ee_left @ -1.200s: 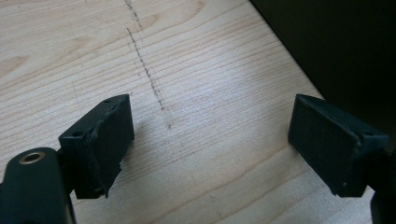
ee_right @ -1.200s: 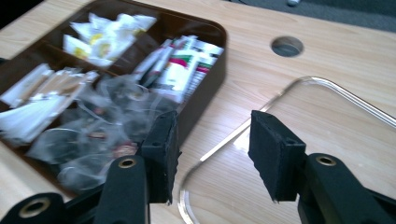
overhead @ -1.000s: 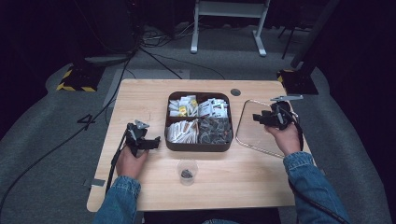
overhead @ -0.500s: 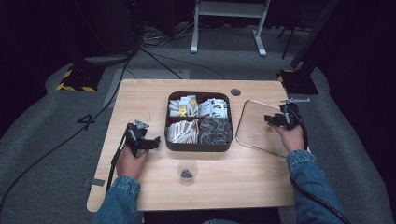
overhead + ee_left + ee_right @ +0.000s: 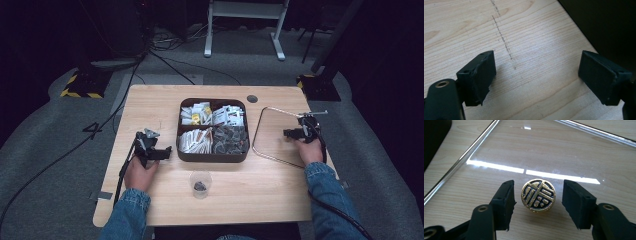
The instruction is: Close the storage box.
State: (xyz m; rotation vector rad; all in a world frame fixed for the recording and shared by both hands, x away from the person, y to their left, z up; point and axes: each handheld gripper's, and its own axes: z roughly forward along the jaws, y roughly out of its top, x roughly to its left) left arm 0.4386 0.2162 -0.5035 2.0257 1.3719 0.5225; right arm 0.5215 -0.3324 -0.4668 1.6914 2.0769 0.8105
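Observation:
A clear lid with a bright rim lies flat on the table, right of the dark box. Its round gold knob, patterned in black, stands between the jaws of my right gripper. The jaws have just been opening further, and a gap shows on each side of the knob. In the high view the right gripper sits low over the lid's right part. My left gripper rests left of the box, jaws wide apart over bare wood.
The box holds several compartments of packets and dark pieces. A small clear cup with something dark in it stands in front of the box. The box's dark wall lies just ahead of the left gripper.
My right hand has sunk and shifted slightly right, down onto the lid. The left hand has stayed where it was.

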